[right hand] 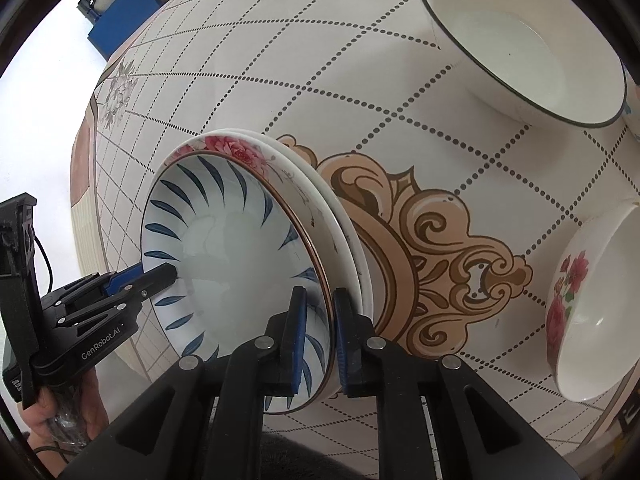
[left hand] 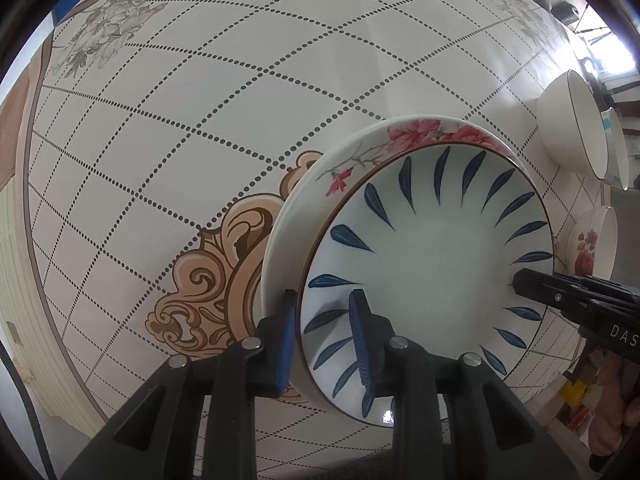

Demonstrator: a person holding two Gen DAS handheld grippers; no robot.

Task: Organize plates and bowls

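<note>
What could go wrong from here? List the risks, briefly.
1. Both grippers, left and right, straddle the rim of the blue-leaf plate. Pulling away sideways could drag it off the floral plate beneath.
2. The plates below look slightly offset, so the stack may rock.
3. The floral bowl stands near the right gripper and could get knocked.

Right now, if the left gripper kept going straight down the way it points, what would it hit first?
The left gripper straddles the rim of the blue leaf plate. Going straight on, it would probably meet the floral plate underneath first, though depth is unclear.
</note>
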